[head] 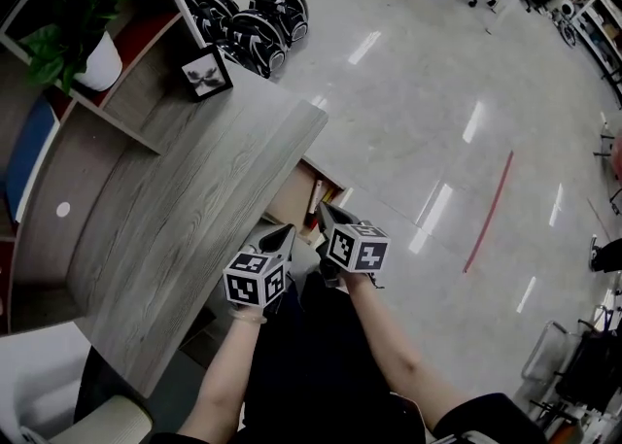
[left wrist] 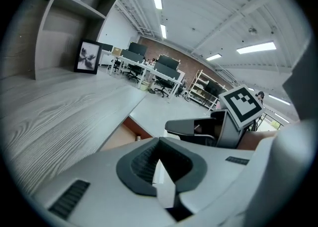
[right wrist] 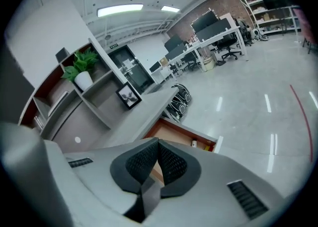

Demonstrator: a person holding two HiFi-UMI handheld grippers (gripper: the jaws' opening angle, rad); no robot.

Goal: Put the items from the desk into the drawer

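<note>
Grey desk bare but for picture frame far beyond the fingertips; open drawer, small items inside, just ahead and below; left gripper and right gripper both clamped together, empty; probably best to push drawer front squarely.

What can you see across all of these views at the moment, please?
desk: one, grey wood-grain, left side
picture frame: one, black, far end of the desk
potted plant: one, green in a white pot, on the shelf
helmets: about four, black and white, floor beyond the desk
drawer: one, brown inside, open under the desk
left gripper: one, grey, shut, empty
right gripper: one, grey, shut, empty
</note>
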